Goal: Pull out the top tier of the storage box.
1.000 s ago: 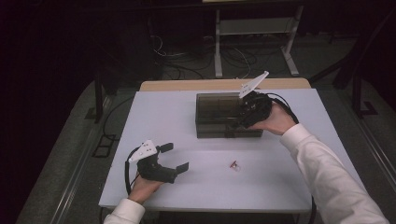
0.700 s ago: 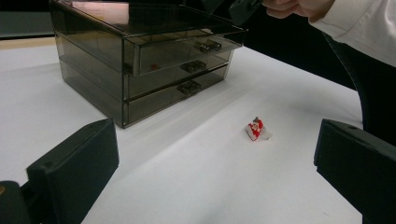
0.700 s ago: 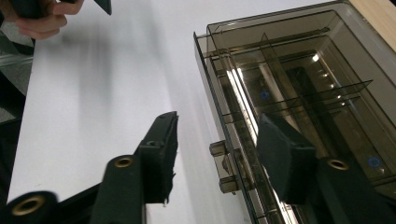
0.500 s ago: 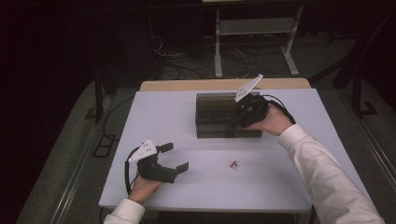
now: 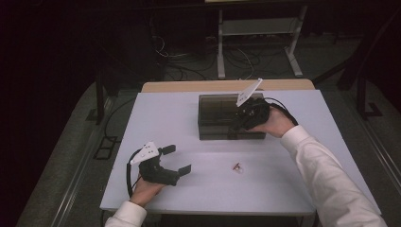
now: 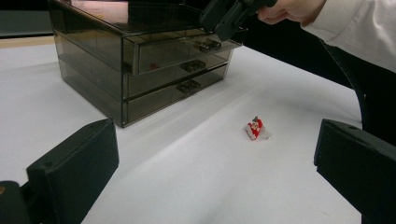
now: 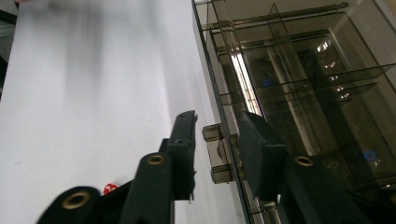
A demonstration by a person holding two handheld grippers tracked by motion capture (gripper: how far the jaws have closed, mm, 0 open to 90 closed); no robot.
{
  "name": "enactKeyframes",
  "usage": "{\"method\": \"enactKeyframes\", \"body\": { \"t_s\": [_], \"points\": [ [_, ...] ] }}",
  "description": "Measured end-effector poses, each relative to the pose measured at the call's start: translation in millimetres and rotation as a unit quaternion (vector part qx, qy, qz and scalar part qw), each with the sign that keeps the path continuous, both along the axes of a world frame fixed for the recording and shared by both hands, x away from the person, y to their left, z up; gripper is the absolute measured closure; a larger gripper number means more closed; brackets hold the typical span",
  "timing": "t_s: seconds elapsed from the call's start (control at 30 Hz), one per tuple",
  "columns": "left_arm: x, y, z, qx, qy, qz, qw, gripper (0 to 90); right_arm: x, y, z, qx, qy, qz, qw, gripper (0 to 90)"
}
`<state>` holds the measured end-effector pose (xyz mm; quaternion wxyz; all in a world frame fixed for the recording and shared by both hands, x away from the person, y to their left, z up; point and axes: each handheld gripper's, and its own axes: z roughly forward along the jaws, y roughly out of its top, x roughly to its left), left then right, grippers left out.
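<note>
A smoky see-through drawer box [image 5: 217, 113] with three drawers stands at the back middle of the white table [image 5: 161, 118]. My right gripper [image 5: 235, 127] hangs over its front, at the top drawer. In the right gripper view the jaws straddle the top drawer's handle [image 7: 214, 133]; they have just been closing, and a small gap still shows on each side of the handle. From the left gripper view the top drawer [image 6: 187, 49] stands slightly out. A small red-and-white object [image 5: 236, 166] lies on the table before the box. My left gripper [image 5: 178, 159] rests open at the front left, holding nothing.
The table's front edge lies just behind the left hand. Beyond the table's far edge are a wooden board [image 5: 227, 86], cables and a metal stand [image 5: 257, 28] on a dark floor. White tabletop lies between the red object [image 6: 255, 129] and the box [image 6: 93, 70].
The right gripper has edged slightly down and left along the box front. The left hand and the red object have stayed where they were.
</note>
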<state>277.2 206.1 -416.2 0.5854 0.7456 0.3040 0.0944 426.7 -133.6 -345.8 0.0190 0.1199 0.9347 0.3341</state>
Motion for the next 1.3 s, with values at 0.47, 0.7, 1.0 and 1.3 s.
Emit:
{"method": "enactKeyframes", "body": {
  "t_s": [0.47, 0.7, 1.0, 1.3],
  "points": [
    [0.1, 0.5, 0.1, 0.0, 0.0, 0.001, 1.0, 0.0, 8.8, -0.3, -5.0, 0.014, 0.003, 0.015, 0.9998, 83.7],
    [0.1, 0.5, 0.1, 0.0, -0.001, 0.001, 1.0, 0.0, 12.8, -2.2, -8.6, 0.019, 0.016, 0.018, 0.9995, 85.3],
    [0.6, 0.9, 0.0, -0.001, -0.001, 0.002, 1.0, 0.0, 14.3, -4.2, -9.9, 0.027, 0.02, 0.025, 0.9991, 86.0],
    [0.4, 0.9, 0.1, -0.001, -0.001, 0.002, 1.0, 0.0, 11.4, -3.3, -9.4, 0.024, 0.022, 0.029, 0.999, 86.1]
  ]
}}
